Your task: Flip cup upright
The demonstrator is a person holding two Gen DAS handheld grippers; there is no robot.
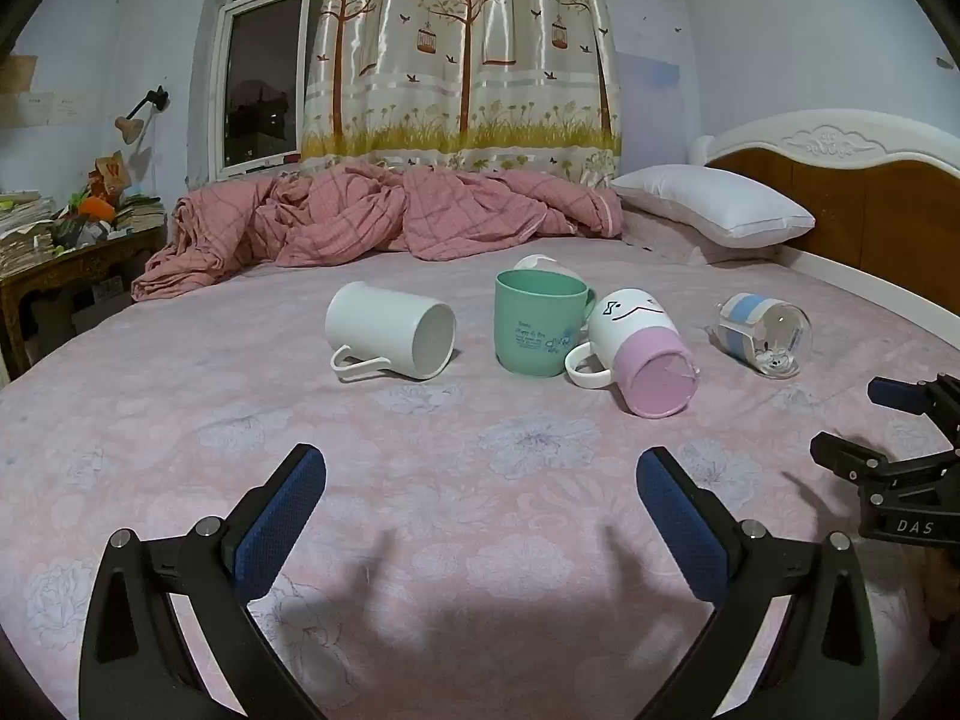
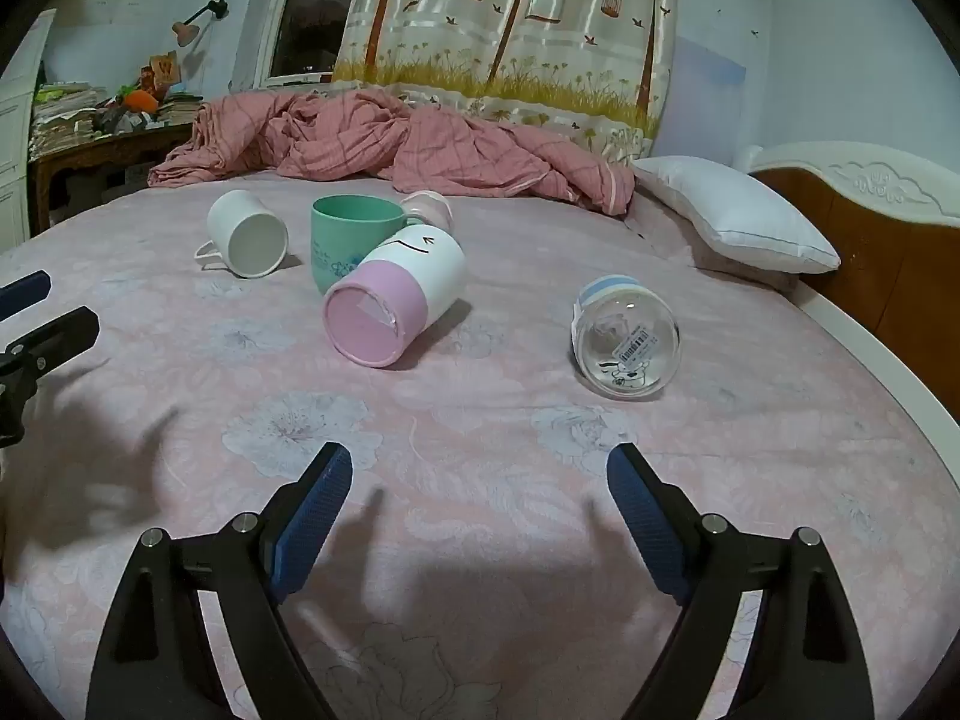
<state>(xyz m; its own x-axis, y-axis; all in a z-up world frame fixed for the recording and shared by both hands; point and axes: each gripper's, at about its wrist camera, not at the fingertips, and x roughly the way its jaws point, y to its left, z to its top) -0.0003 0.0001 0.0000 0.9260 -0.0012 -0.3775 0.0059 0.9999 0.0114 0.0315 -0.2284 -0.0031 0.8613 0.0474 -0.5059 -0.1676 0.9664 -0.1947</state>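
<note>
Several cups are on the pink bedsheet. A white mug (image 1: 390, 330) (image 2: 247, 234) lies on its side. A green cup (image 1: 540, 321) (image 2: 348, 234) stands upright. A white-and-pink mug (image 1: 642, 354) (image 2: 396, 300) lies on its side, base toward me. A clear glass cup with a blue band (image 1: 765, 333) (image 2: 627, 342) lies on its side. A pale cup (image 1: 540, 264) (image 2: 429, 207) lies behind the green one, mostly hidden. My left gripper (image 1: 480, 480) is open and empty, short of the cups. My right gripper (image 2: 480, 474) is open and empty, short of the glass cup.
A crumpled pink quilt (image 1: 384, 222) lies at the far side of the bed. A white pillow (image 1: 714, 204) rests against the headboard (image 1: 870, 204) at right. A cluttered wooden table (image 1: 54, 252) stands at left. The right gripper also shows in the left wrist view (image 1: 882, 420).
</note>
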